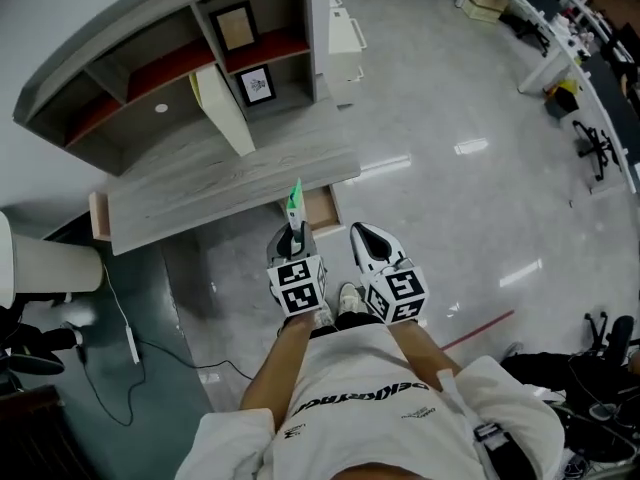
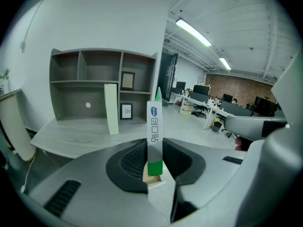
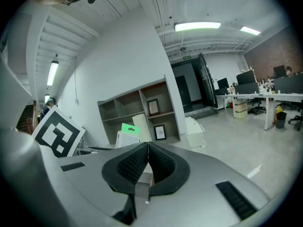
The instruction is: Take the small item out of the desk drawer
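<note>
My left gripper [image 1: 293, 230] is shut on a thin white and green packet [image 2: 155, 136], which stands upright between its jaws; the packet [image 1: 294, 200] shows its green top in the head view. It is held above the open wooden drawer [image 1: 322, 209] under the desk's front edge. My right gripper [image 1: 366, 240] hangs beside the left one, its jaws pressed together with nothing between them [image 3: 145, 167]. In the right gripper view the packet [image 3: 127, 136] shows at the left, next to the left gripper's marker cube [image 3: 57, 132].
The grey desk [image 1: 200, 183] carries a shelf unit [image 1: 180, 48] with two picture frames [image 1: 236, 26] and a leaning white board [image 1: 228, 113]. A white cabinet [image 1: 345, 43] stands to the right. A second drawer end [image 1: 98, 216] juts at the left. Office desks and chairs [image 1: 590, 88] stand far right.
</note>
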The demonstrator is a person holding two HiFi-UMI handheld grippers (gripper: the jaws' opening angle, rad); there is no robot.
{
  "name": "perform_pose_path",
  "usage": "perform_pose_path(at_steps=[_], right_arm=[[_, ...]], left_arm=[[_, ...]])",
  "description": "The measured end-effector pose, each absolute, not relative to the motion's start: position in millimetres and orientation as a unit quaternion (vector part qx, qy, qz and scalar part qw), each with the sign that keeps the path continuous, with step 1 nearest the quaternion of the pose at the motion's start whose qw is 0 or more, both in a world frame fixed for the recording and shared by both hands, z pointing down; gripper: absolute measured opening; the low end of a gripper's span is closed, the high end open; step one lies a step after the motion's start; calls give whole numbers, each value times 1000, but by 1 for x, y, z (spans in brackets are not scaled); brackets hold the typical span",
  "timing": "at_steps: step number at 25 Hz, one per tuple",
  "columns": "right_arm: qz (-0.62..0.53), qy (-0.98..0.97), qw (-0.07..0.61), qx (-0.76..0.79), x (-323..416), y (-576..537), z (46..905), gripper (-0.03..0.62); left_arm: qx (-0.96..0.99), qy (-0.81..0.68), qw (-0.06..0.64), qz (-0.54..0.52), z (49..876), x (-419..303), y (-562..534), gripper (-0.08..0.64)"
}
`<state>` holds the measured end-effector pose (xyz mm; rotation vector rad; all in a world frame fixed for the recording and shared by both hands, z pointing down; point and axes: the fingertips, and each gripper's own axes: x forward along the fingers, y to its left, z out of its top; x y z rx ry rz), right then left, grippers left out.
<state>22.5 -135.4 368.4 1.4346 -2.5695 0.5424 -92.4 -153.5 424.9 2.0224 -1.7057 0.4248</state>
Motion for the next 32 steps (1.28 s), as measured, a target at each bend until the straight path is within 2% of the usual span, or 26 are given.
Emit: perform_pose_path(at_steps=[14, 32], right_arm=[[132, -871, 35, 473, 21, -141, 299, 32], [101, -877, 18, 470, 16, -148, 272, 32]], left_arm=[[762, -619, 152, 112, 340, -90, -138, 100], [769, -622, 125, 80, 306, -91, -135, 100]])
